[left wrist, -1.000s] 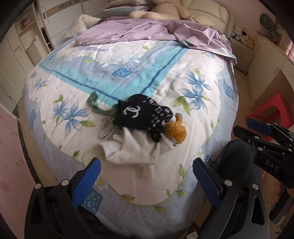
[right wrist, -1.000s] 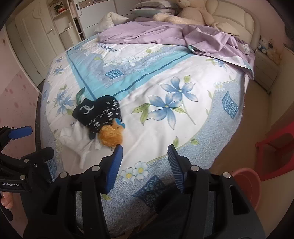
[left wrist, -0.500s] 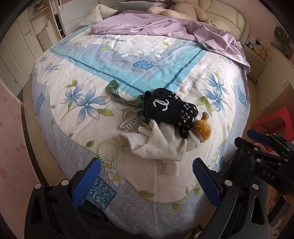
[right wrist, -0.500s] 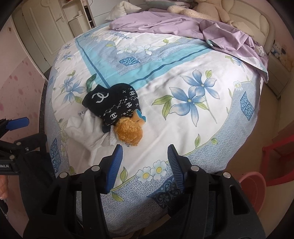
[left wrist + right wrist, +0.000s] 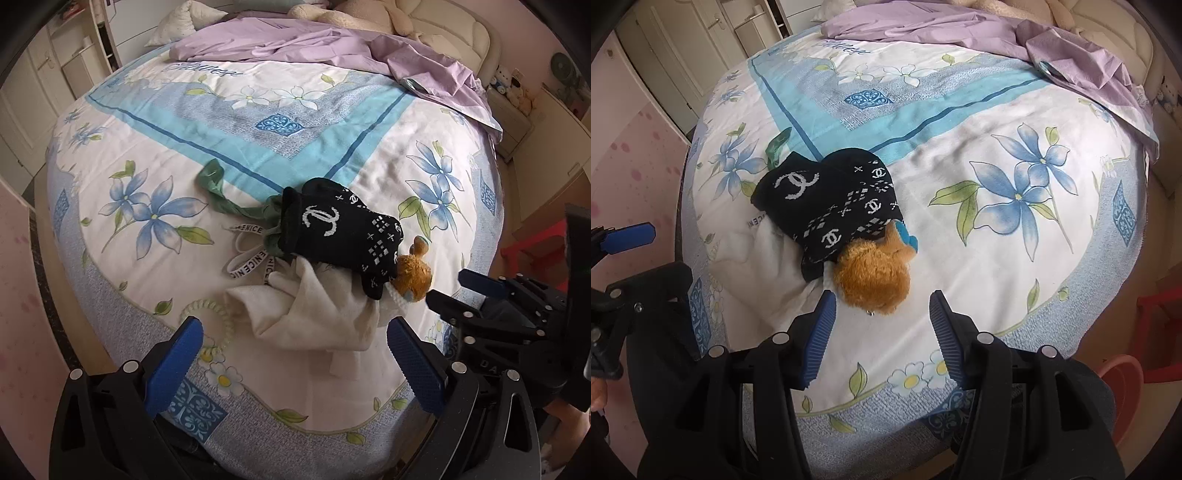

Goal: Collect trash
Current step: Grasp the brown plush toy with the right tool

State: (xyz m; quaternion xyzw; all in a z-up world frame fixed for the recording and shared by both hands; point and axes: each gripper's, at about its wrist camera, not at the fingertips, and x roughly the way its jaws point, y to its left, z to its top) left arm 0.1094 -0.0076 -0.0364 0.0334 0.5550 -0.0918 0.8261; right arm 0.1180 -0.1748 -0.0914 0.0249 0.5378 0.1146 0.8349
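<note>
Pile on bed (image 5: 258, 110): black sock (image 5: 343, 229) over white cloth (image 5: 314, 314), plush toy (image 5: 875, 280) alongside. Right gripper (image 5: 882, 325): jaws apart, just short of toy, lined up to grasp. Left gripper (image 5: 291, 354): jaws apart, empty, near cloth.

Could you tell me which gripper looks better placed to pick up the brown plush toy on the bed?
Probably the right gripper: open, with the brown plush toy just ahead between its fingers. The left gripper faces the white cloth.
</note>
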